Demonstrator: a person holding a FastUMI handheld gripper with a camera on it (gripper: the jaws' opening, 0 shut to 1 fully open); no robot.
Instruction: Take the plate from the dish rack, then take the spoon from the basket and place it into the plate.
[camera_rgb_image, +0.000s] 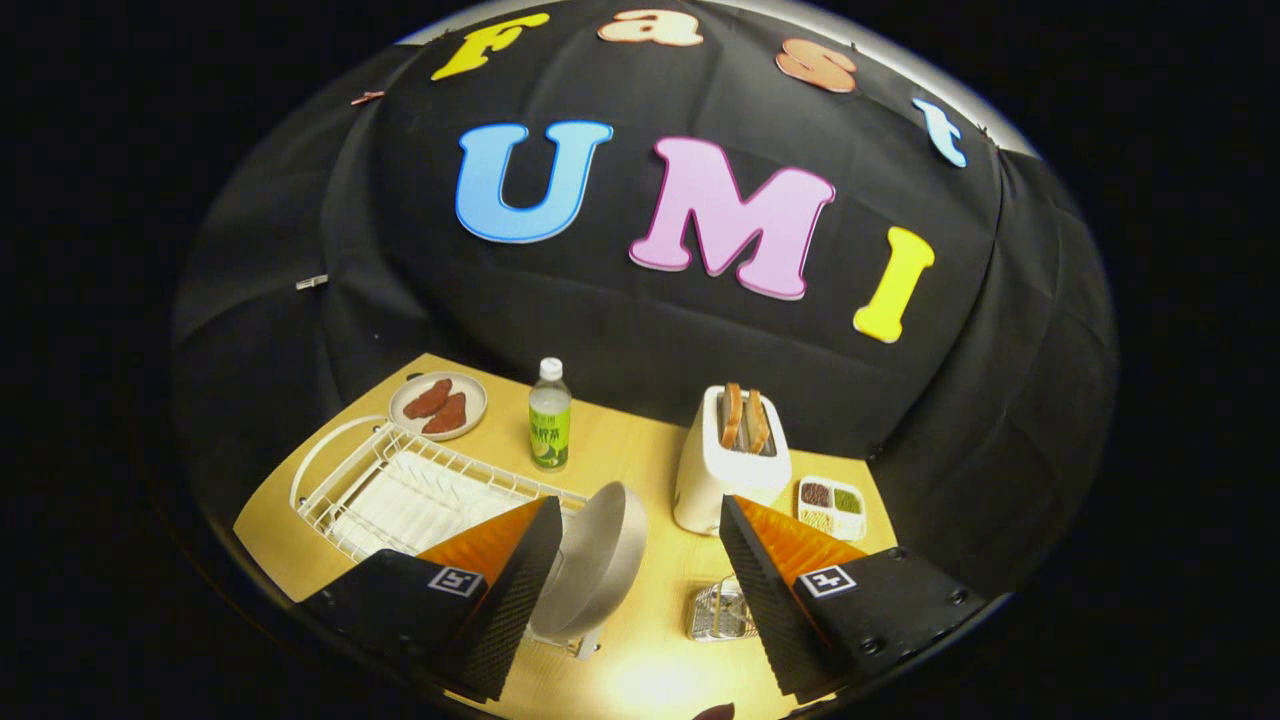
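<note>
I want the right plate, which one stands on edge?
The empty grey plate in the dish rack, between the open fingers; the other plate lies flat holding meat.

We saw the plate (590, 560), pale grey and round, standing on edge at the near right end of the white wire dish rack (400, 490), tilted a little, its hollow face turned toward the rack. It stood just beside the left finger, apart from the right one. The dish rack lay flat on the wooden table. The basket (718, 612), a small silvery mesh one, sat on the table by the right finger; we could not make out the spoon.
</note>
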